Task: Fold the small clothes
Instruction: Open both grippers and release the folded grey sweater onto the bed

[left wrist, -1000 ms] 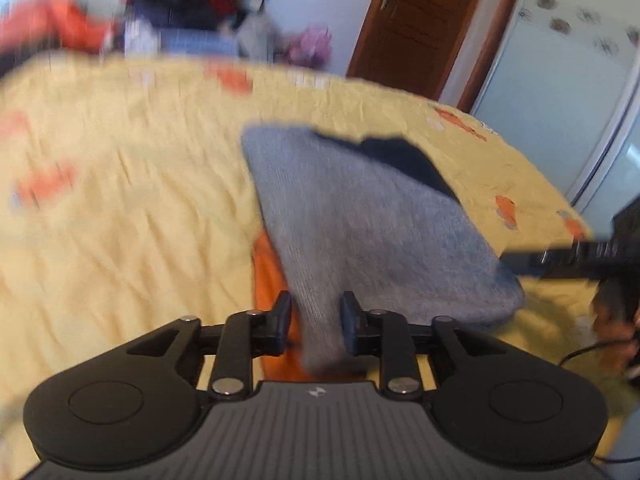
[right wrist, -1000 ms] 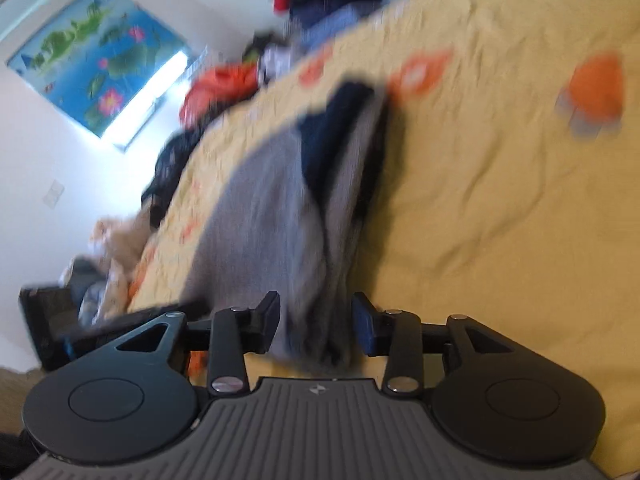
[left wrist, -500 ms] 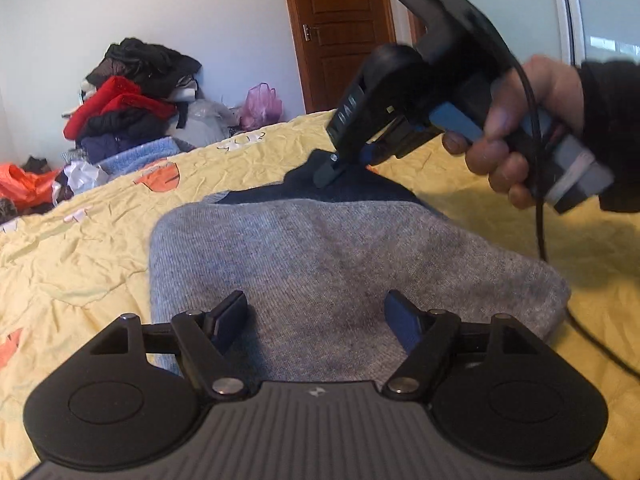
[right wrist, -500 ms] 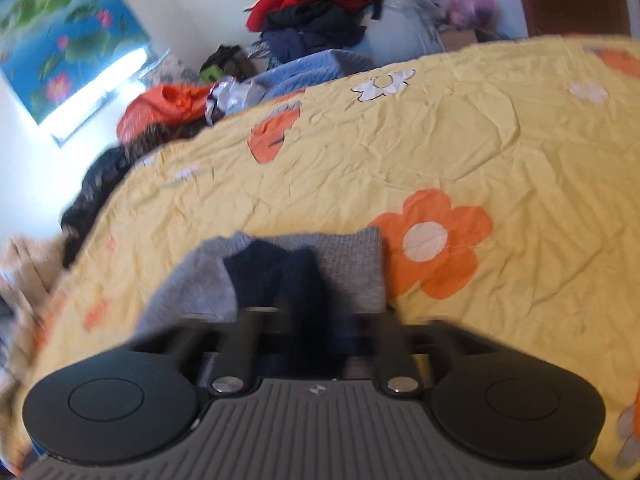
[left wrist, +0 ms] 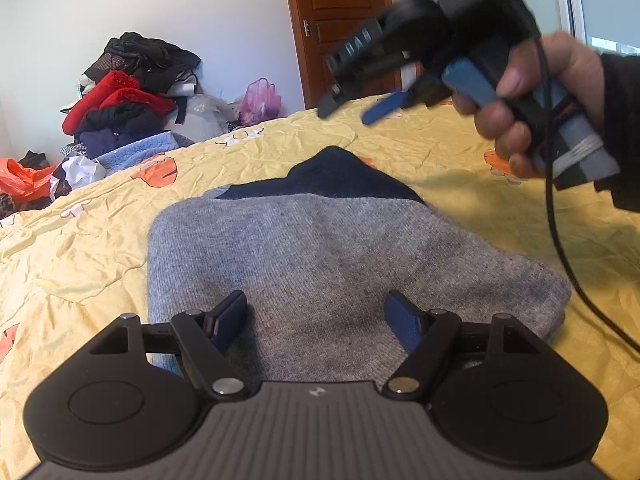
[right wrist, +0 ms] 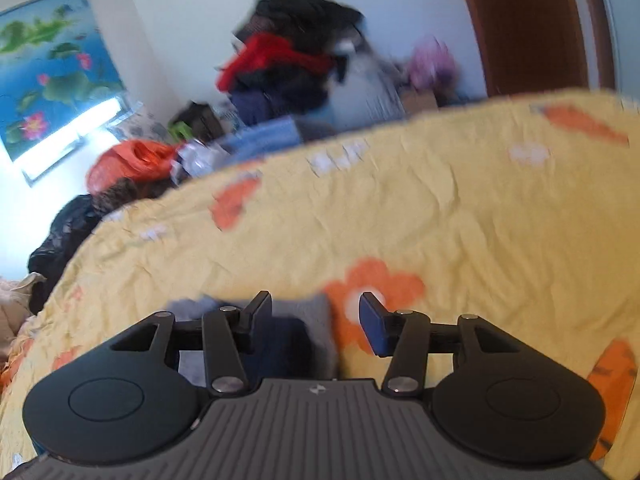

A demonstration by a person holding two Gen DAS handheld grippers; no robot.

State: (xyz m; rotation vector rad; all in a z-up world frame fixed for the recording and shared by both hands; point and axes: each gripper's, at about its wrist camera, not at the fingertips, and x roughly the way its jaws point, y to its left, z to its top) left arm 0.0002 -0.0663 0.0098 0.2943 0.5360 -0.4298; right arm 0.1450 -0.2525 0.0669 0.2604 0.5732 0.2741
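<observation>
My left gripper (left wrist: 316, 312) gapes over the folded sweater (left wrist: 320, 248); my right gripper (right wrist: 316, 316), blurred, looks spread above the bedspread (right wrist: 460, 216).

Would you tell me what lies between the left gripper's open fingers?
Only the grey sweater, flat on the yellow bedsheet, spans the left gripper in the left wrist view.

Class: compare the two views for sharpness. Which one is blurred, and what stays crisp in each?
Left wrist view: the grey garment and yellow bedsheet are sharp; only the right hand-held gripper smears. Right wrist view: the clothes pile and bedsheet are blurred throughout, while its own hand-held gripper stays crisp.
</observation>
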